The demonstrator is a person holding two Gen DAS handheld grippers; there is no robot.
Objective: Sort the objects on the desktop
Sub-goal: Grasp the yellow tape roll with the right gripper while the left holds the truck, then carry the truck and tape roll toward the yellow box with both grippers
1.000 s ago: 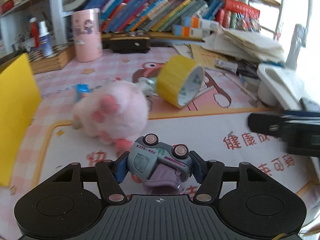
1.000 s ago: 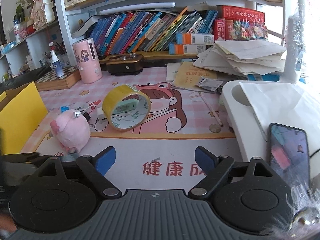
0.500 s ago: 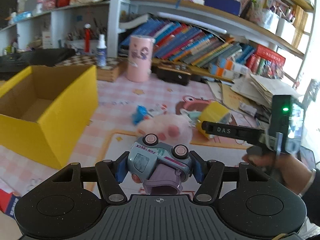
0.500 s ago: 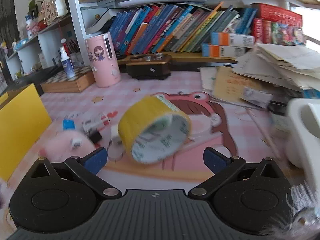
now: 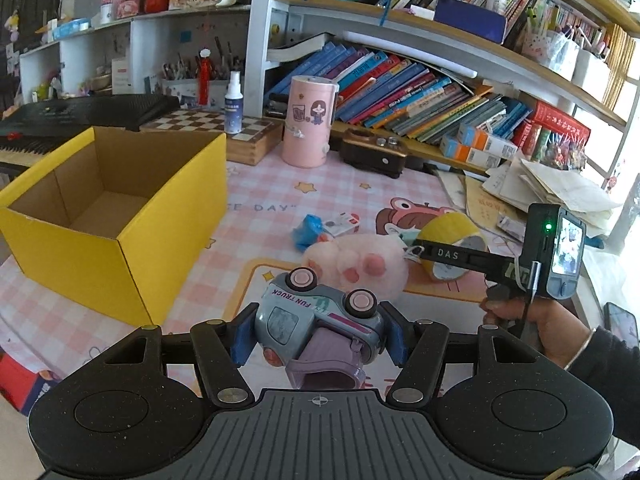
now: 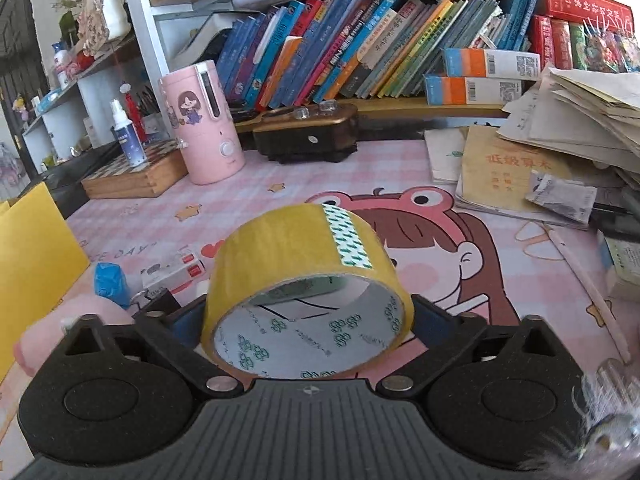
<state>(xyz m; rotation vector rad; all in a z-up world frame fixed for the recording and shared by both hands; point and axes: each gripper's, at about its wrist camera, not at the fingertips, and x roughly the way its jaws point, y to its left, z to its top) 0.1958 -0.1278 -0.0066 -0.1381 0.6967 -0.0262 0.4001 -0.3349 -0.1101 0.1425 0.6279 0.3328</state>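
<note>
My left gripper (image 5: 318, 334) is shut on a grey-blue toy truck (image 5: 316, 316), which is held above the pink desk mat. An open yellow cardboard box (image 5: 100, 256) stands to its left, and a pink plush (image 5: 356, 264) lies just beyond the truck. In the right wrist view, a yellow tape roll (image 6: 296, 256) leans on the mat between the blue pads of my right gripper (image 6: 308, 320). The jaws are closing, and the pads touch both sides of the roll. In the left wrist view, the right gripper (image 5: 420, 250) reaches past the plush to the tape roll (image 5: 452, 224).
A blue wrapper (image 6: 108, 280) and a small white-and-red box (image 6: 172, 274) lie left of the tape. At the back stand a pink cylinder (image 6: 204, 128), a chessboard box (image 6: 136, 176) and a dark case (image 6: 308, 136). Paper piles (image 6: 580, 120) crowd the right. A hand (image 5: 532, 320) holds the right gripper.
The left gripper rose with the truck and swung left, bringing the yellow box into view. The right gripper moved forward and down until the tape roll sat between its jaws.
</note>
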